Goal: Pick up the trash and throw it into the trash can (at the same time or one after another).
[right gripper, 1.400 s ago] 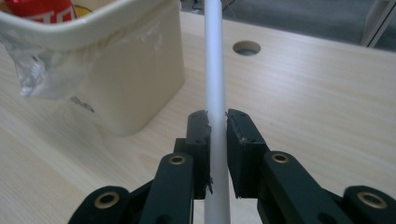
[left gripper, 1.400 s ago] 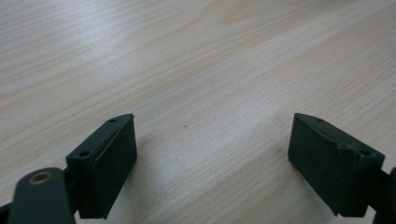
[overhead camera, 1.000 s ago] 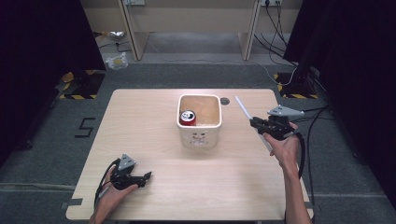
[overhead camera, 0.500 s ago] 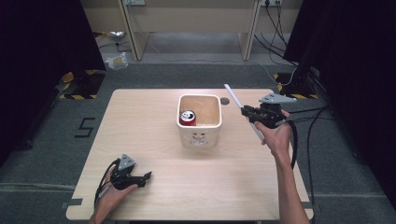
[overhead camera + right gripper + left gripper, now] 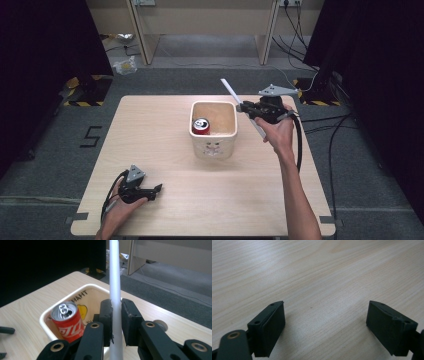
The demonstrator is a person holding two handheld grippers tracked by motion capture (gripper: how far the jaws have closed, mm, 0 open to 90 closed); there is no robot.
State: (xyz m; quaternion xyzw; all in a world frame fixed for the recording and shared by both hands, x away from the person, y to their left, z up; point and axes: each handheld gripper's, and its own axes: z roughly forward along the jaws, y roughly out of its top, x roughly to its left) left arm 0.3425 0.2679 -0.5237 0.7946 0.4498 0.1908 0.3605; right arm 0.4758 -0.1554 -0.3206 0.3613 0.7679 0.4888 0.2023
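High view: right gripper point(image 5: 243, 107) has carried the white stick point(image 5: 228, 88) up and over toward the bin point(image 5: 214, 148) since a sec ago. It was lower and off to the bin's right side then, now the tip pokes out past the back right corner of the rim. Jaws clamped on the stick, roughly mid-length. Looks to me like it's about to get dropped in w/ the can point(image 5: 201, 125), so prob just needs lining up over the opening and letting go.

Left gripper point(image 5: 156, 189) hasn't budged, parked on the table point(image 5: 150, 125) near the front left, jaws spread wide w/ nothing in them.

Right gripper view gives what the top cam can't: stick point(image 5: 115, 277) pinched tight between both pads, standing straight up past the jaws, and the can point(image 5: 68, 321) is red, upright, tab end up, against the bin's point(image 5: 50, 312) near wall. Left gripper view just confirms bare wood between its jaws.
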